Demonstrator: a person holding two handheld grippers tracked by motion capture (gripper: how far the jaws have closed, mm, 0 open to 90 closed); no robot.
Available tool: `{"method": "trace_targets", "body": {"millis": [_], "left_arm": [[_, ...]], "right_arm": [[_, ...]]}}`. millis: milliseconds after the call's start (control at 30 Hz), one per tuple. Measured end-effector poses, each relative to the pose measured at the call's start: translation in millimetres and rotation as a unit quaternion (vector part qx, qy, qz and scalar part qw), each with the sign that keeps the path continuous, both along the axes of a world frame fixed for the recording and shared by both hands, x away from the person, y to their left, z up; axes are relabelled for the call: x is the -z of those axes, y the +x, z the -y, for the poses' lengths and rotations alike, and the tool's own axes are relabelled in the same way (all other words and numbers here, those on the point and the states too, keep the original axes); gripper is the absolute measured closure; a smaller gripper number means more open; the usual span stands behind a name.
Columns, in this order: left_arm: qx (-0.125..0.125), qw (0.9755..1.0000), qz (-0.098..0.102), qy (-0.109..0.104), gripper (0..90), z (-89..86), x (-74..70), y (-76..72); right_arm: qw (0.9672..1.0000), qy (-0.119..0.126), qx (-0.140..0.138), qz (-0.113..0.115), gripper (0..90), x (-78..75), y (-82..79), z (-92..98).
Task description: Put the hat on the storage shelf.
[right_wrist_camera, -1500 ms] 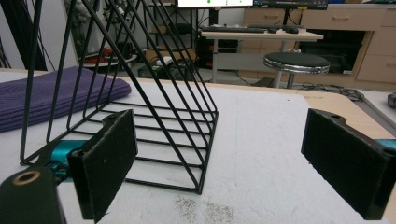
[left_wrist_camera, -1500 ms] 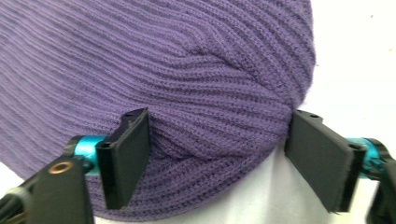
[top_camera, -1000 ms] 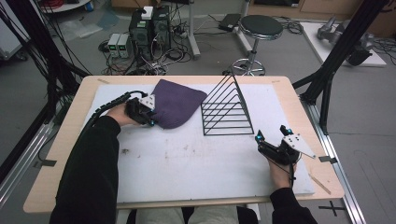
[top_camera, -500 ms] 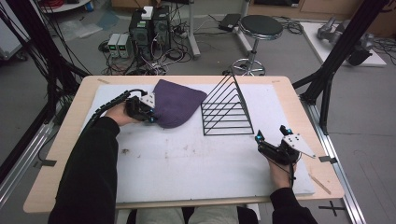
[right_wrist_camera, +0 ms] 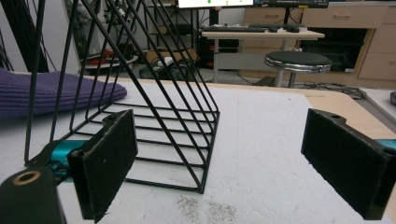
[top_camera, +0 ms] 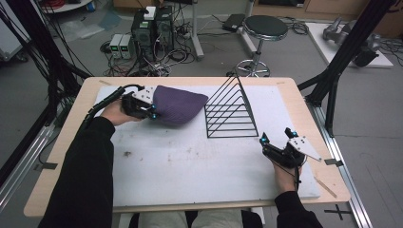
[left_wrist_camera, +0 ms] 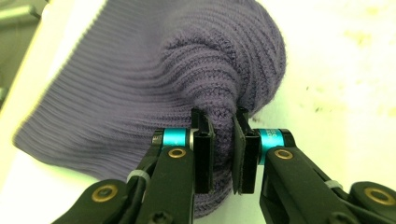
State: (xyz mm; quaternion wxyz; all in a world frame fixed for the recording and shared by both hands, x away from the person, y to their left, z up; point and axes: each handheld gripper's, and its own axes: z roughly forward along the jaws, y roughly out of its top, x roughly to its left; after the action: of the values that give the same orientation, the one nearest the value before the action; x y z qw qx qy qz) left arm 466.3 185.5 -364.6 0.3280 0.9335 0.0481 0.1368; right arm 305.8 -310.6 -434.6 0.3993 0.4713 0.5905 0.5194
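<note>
A purple knitted hat point(top_camera: 178, 105) lies at the back left of the white mat point(top_camera: 190, 161). My left gripper point(top_camera: 153, 112) is at the hat's left edge, shut on a fold of the knit point(left_wrist_camera: 223, 126) that bulges up between the jaws. The rest of the hat point(left_wrist_camera: 140, 84) spreads flat beyond them. A black wire rack point(top_camera: 230, 111) with a triangular profile stands just right of the hat. My right gripper point(top_camera: 276, 136) rests near the mat's right front, open, with nothing between its jaws; the rack point(right_wrist_camera: 154, 107) stands ahead of it, and the hat point(right_wrist_camera: 51, 95) lies to the left.
The mat lies on a wooden table point(top_camera: 304, 109). A round stool point(top_camera: 265, 28), computer boxes with cables point(top_camera: 152, 28) and black frame legs point(top_camera: 342, 61) stand on the floor beyond the table. Small dark specks point(top_camera: 127, 153) mark the mat.
The left gripper has pulled the hat's edge slightly, bunching the knit between its jaws. The right gripper has stayed where it was.
</note>
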Motion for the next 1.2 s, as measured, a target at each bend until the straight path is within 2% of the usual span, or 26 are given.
{"method": "trace_targets", "body": {"millis": [200, 267, 333, 500, 567, 600, 700, 733, 767, 900, 933, 1067, 1100, 1167, 1200], "left_arm": [[-0.019, 0.9994, 0.003, -0.027, 81.0, -1.3, -20.0, -7.8], [-0.030, 0.9990, -0.005, -0.034, 81.0, -1.9, -25.5, -9.4], [-0.033, 0.9977, -0.024, -0.055, 80.9, -3.2, -31.8, -11.2], [-0.028, 0.9933, -0.041, -0.104, 80.9, -3.6, -46.9, -16.6], [-0.035, 0.9910, -0.056, -0.117, 80.9, -3.8, -54.9, -18.8], [-0.035, 0.9910, -0.056, -0.117, 80.9, -3.8, -54.9, -18.8], [-0.039, 0.9889, -0.061, -0.130, 80.9, -4.9, -61.5, -20.8], [-0.042, 0.9876, -0.063, -0.138, 80.9, -5.5, -63.8, -21.7], [-0.042, 0.9877, -0.061, -0.137, 80.9, -6.6, -66.0, -22.0], [-0.052, 0.9831, -0.060, -0.165, 80.9, -11.3, -76.8, -26.1], [-0.052, 0.9831, -0.060, -0.165, 80.9, -11.3, -76.8, -26.1], [-0.049, 0.9788, -0.050, -0.193, 80.9, -15.5, -89.8, -32.2], [-0.049, 0.9788, -0.050, -0.193, 80.9, -15.5, -89.8, -32.2], [-0.045, 0.9753, -0.044, -0.212, 80.9, -16.4, -98.2, -37.2], [-0.045, 0.9753, -0.044, -0.212, 80.9, -16.4, -98.2, -37.2]], "right_arm": [[1.0000, 0.002, 0.001, 0.001, 9.8, -0.3, -0.5, 0.3], [1.0000, 0.002, 0.001, 0.001, 9.8, -0.4, -0.6, 0.2], [1.0000, 0.003, 0.000, 0.001, 9.8, -0.3, -0.8, 0.1], [1.0000, 0.005, -0.007, 0.000, 9.8, -0.5, -1.2, -2.4], [0.9999, 0.007, -0.008, 0.001, 9.8, -0.4, -1.2, -3.6], [0.9999, 0.007, -0.008, 0.001, 9.8, -0.4, -1.2, -3.6], [0.9999, 0.005, -0.010, 0.001, 9.8, -0.5, -1.0, -3.6], [0.9999, 0.009, -0.009, -0.003, 9.8, -0.4, -1.1, -3.8], [0.9999, 0.009, -0.009, -0.003, 9.8, -0.4, -1.1, -3.8], [0.9999, 0.007, -0.011, 0.001, 9.8, -0.5, -0.8, -3.3], [0.9999, 0.007, -0.011, 0.000, 9.8, -0.5, -0.9, -3.4], [0.9999, 0.007, -0.012, 0.001, 9.8, -0.5, -0.9, -3.3], [0.9999, 0.007, -0.012, 0.001, 9.8, -0.5, -0.9, -3.3], [0.9999, 0.007, -0.012, 0.003, 9.8, -0.7, -1.1, -3.0], [0.9999, 0.008, -0.013, 0.003, 9.8, -0.7, -1.0, -3.1]]}}
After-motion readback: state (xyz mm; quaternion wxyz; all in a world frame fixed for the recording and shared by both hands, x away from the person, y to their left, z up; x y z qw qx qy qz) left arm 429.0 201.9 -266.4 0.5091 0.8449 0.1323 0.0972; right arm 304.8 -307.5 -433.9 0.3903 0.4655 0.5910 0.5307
